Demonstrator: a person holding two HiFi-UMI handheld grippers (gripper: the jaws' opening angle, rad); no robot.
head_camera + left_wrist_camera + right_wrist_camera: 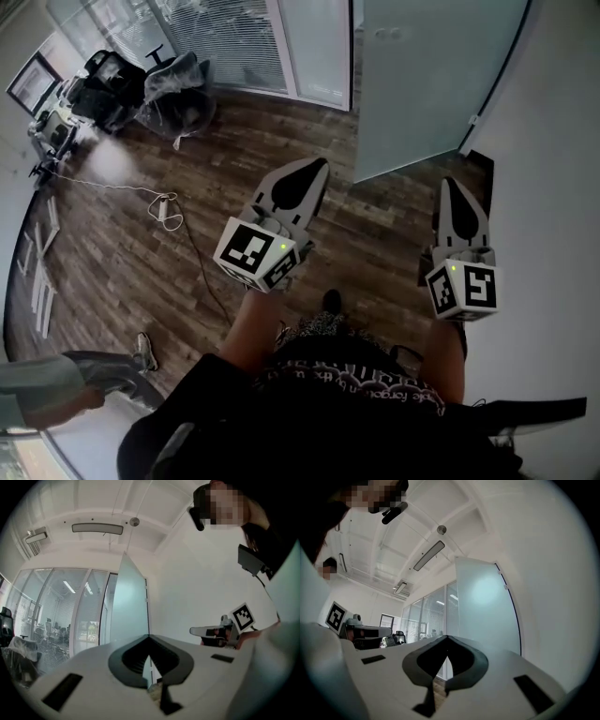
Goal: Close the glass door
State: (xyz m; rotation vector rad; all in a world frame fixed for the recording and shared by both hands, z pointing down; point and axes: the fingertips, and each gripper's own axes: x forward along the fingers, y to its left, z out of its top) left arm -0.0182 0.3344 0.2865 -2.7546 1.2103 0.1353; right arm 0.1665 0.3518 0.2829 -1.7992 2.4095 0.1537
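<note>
- Glass door [431,75]: frosted leaf ahead of person, standing open at angle to glass partition [309,47], hinged side apparently by right wall [562,141].
- Long axis upright; broad face toward person; free edge points left, over wooden floor [234,178].
- Progress: none; door untouched, whole closing swing left.
- Left claw [317,167], right claw [453,186]: jaws together, empty, short of door.

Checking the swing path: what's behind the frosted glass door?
The glass door stands open near the white wall. Its frosted panel hides whatever lies between them.
</note>
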